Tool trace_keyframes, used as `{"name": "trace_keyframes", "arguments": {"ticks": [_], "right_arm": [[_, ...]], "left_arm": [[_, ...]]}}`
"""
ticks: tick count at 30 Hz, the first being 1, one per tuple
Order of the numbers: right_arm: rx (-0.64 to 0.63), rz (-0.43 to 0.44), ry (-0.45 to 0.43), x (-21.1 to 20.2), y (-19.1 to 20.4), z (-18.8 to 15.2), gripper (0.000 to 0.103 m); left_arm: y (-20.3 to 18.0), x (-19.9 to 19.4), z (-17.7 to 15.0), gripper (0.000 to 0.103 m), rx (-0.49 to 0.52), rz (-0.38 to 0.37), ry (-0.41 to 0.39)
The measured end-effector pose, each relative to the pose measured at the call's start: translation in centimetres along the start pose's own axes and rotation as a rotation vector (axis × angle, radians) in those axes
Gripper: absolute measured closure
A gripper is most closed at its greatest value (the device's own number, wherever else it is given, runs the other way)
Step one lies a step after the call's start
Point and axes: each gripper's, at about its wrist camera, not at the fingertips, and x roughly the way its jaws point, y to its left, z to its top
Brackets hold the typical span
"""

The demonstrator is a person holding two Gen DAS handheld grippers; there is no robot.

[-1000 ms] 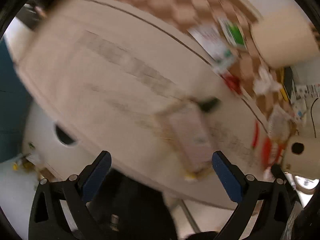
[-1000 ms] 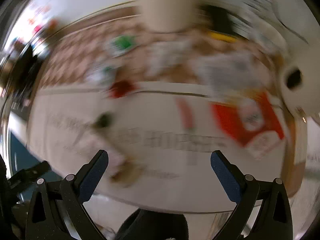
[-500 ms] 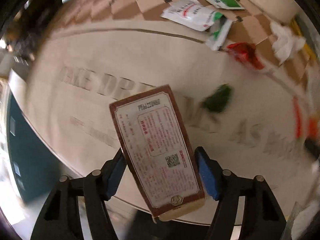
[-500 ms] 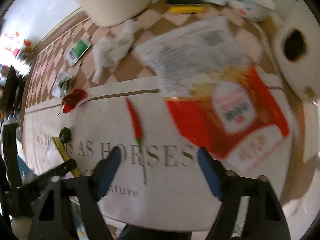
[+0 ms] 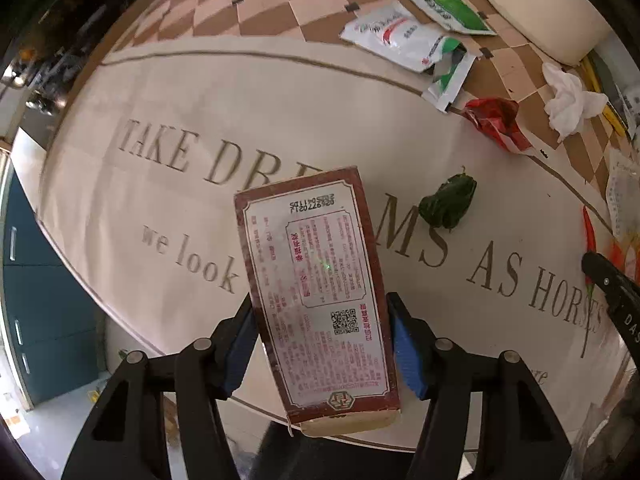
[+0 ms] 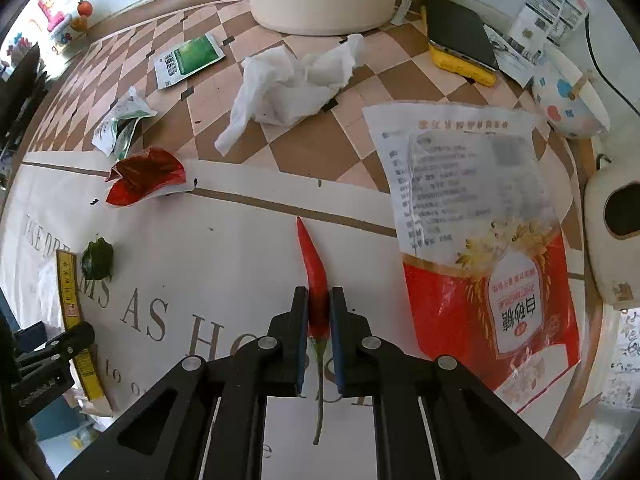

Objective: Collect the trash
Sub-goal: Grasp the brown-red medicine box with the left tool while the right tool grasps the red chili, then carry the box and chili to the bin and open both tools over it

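Lying under both claws: big cream tablecloth (image 5: pixel 280 92) with brown letters. Squeezing a brown box (image 5: pixel 320 292) tight, lifted above the cloth: left claw (image 5: pixel 320 344). Pinching a red chili (image 6: pixel 314 276) down on the cloth: right claw (image 6: pixel 319 312).

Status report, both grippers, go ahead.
Left gripper shut on brown box. Right gripper shut on red chili. Tissue and wrappers remain; nothing blocking.

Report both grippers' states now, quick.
Left gripper: closed on the brown box.
Right gripper: closed on the red chili.
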Motion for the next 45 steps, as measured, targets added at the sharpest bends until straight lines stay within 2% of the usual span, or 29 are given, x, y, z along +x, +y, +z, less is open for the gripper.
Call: {"name": "trace_keyframes", "arguments": {"ticks": [8,12,15,19,25,31,35,41,45], "right_arm": [[0.001,0.063,-0.02,-2.7,0.5,-1.3,0.092],[-0.04,0.113,-0.058,-5.2,2.9,-1.2,0.092],[-0.086,0.16,-0.089,-7.4,4.9,-0.8,0.092],[-0.158,0.222,-0.11,-9.1,10.5,-0.2,0.092],[-0.298,0.303,-0.094,-10.3,19.3,-2.5,0.092],[-0.454,0.363,-0.027,-8.9,28.9,-6.8,0.092],[-0.575,0.406,0.049,-6.6,36.1,-11.0,0.092],[-0.708,0.42,0.164,0.3,45.5,-18.2,0.092],[-0.763,0.412,0.234,7.2,50.3,-22.6,0.093]], "left_arm": [[1.6,-5.6,-1.2,0.045,0.004,0.038,-0.157],[4.4,-9.2,-2.1,0.045,-0.03,0.048,-0.249],[7.1,-10.7,-2.5,0.045,-0.079,0.052,-0.285],[11.4,-11.6,-3.1,0.045,-0.167,0.061,-0.302],[20.0,-11.3,-7.6,0.045,-0.341,0.103,-0.277],[28.9,-8.1,-13.0,0.045,-0.523,0.118,-0.194],[35.2,-4.0,-16.8,0.045,-0.646,0.094,-0.124],[43.8,6.8,-22.3,0.045,-0.795,0.01,0.005],[48.0,16.7,-24.9,0.045,-0.855,-0.085,0.082]]}}
